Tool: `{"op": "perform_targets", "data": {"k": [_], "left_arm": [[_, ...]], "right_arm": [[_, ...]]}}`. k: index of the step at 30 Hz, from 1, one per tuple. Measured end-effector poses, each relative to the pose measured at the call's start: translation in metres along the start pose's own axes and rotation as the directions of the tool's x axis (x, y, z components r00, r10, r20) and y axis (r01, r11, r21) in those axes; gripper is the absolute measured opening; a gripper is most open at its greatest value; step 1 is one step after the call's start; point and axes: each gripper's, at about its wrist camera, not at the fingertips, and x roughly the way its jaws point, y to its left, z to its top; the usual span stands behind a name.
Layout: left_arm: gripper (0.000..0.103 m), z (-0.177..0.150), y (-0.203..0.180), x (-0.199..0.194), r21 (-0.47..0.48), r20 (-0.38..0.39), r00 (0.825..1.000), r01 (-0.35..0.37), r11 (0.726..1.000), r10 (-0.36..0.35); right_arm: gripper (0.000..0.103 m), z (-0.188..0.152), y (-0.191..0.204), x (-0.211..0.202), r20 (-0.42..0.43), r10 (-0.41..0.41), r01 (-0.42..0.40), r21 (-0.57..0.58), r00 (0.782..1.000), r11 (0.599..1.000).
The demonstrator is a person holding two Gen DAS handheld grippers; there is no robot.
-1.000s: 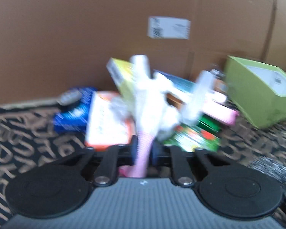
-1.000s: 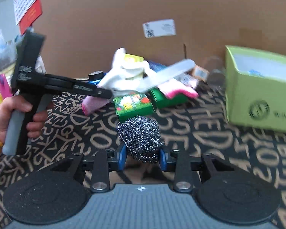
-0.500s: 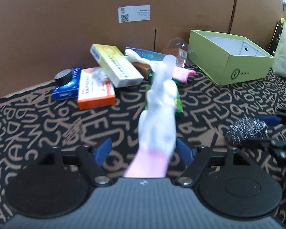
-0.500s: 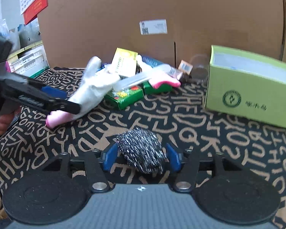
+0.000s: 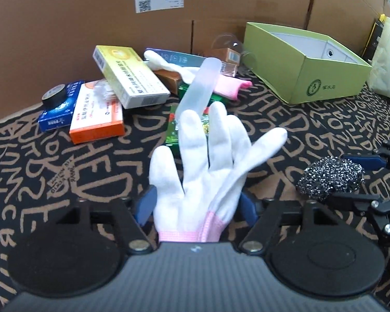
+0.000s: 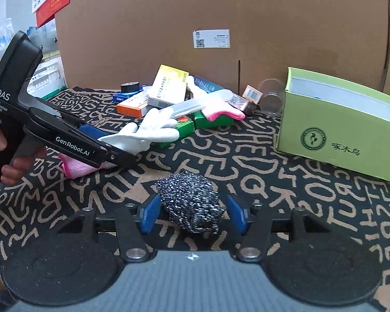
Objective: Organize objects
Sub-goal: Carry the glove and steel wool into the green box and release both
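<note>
A: Left wrist view, report.

B: I see the white glove (image 5: 208, 166) lying between the fingers of my left claw (image 5: 195, 205), pink cuff toward the camera. The claw is spread wide; I cannot tell whether either blue pad touches the glove. Beyond it lie a translucent tube (image 5: 197, 88), a green packet (image 5: 174, 130), a yellow-white carton (image 5: 130, 80), an orange carton (image 5: 97, 111), a tape roll (image 5: 54, 95), and the green box (image 5: 306, 62) far right on the lettered tabletop (image 5: 65, 161).

A: Right wrist view?

B: The steel scourer (image 6: 192, 202) sits between the fingers of my right claw (image 6: 192, 213). The claw is spread, with a gap at each blue pad; the scourer rests on the tabletop. The left claw enters from the left with the glove at its tip. The green box stands right, well apart; a clear cup (image 6: 271, 96) lies beside it against the cardboard wall (image 6: 221, 13).
</note>
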Motion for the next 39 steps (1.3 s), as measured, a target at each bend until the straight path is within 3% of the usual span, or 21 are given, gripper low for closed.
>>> {"op": "perform_targets", "data": {"k": [3, 5, 6, 7, 10, 12, 15, 16, 17, 19, 22, 30, 33, 39], "left_arm": [[0.084, -0.002, 0.002, 0.003, -0.006, -0.005, 0.999, -0.034, 0.999, 0.034], [0.084, -0.002, 0.004, 0.004, -0.007, -0.009, 0.999, -0.035, 0.999, 0.035], [0.074, -0.002, 0.003, 0.004, 0.004, -0.004, 0.999, -0.033, 0.999, 0.033], [0.059, -0.002, 0.001, 0.002, 0.021, -0.001, 1.0, -0.02, 1.0, 0.02], [0.035, 0.002, -0.008, -0.003, 0.058, -0.004, 1.0, 0.006, 0.998, -0.005], [0.035, 0.002, -0.013, -0.002, 0.071, -0.005, 1.0, 0.006, 0.997, -0.006], [0.051, 0.001, -0.017, 0.001, 0.082, 0.009, 1.0, -0.029, 0.996, 0.029], [0.05, 0.001, -0.017, 0.002, 0.075, 0.012, 0.999, -0.032, 0.997, 0.031], [0.046, 0.002, -0.016, 0.002, 0.067, 0.008, 1.0, -0.02, 0.998, 0.019], [0.023, 0.003, -0.016, 0.0, 0.061, -0.002, 1.0, 0.008, 0.998, -0.008], [0.013, 0.002, -0.024, -0.005, 0.092, -0.008, 1.0, 0.012, 0.996, -0.012], [0.012, 0.019, -0.046, -0.034, 0.078, 0.035, 0.991, 0.128, 0.989, -0.131], [0.012, 0.043, -0.058, -0.046, 0.078, 0.093, 0.981, 0.162, 0.984, -0.169], [0.012, 0.099, -0.103, -0.045, 0.111, 0.195, 0.943, 0.251, 0.962, -0.269]], "right_arm": [[0.06, 0.0, 0.001, 0.0, -0.002, 0.004, -0.004, -0.005, 1.0, 1.0], [0.06, -0.001, 0.0, 0.001, -0.005, 0.006, -0.006, 0.002, 1.0, 1.0], [0.06, -0.001, 0.0, 0.002, -0.007, 0.006, -0.006, 0.004, 1.0, 1.0], [0.06, -0.001, -0.001, 0.003, -0.01, 0.005, -0.005, 0.006, 1.0, 1.0], [0.06, -0.001, -0.001, 0.005, -0.014, 0.011, -0.011, 0.01, 1.0, 1.0], [0.06, -0.001, 0.0, 0.006, -0.013, 0.016, -0.016, 0.012, 1.0, 1.0], [0.06, -0.001, 0.0, 0.008, -0.016, 0.021, -0.021, 0.012, 1.0, 1.0], [0.06, -0.001, 0.0, 0.009, -0.018, 0.022, -0.022, 0.011, 1.0, 1.0], [0.057, -0.001, 0.0, 0.01, -0.022, 0.022, -0.022, 0.011, 1.0, 1.0], [0.046, -0.002, -0.001, 0.012, -0.031, 0.026, -0.025, 0.011, 0.999, 1.0], [0.042, -0.004, -0.002, 0.011, -0.026, 0.033, -0.032, 0.015, 0.999, 0.999], [0.04, 0.004, -0.013, -0.018, 0.058, 0.025, -0.026, 0.028, 0.998, 0.999], [0.04, 0.015, -0.027, -0.037, 0.12, -0.035, 0.032, 0.029, 0.992, 0.999], [0.04, 0.036, -0.064, -0.064, 0.204, -0.182, 0.176, 0.045, 0.962, 0.983]]}}
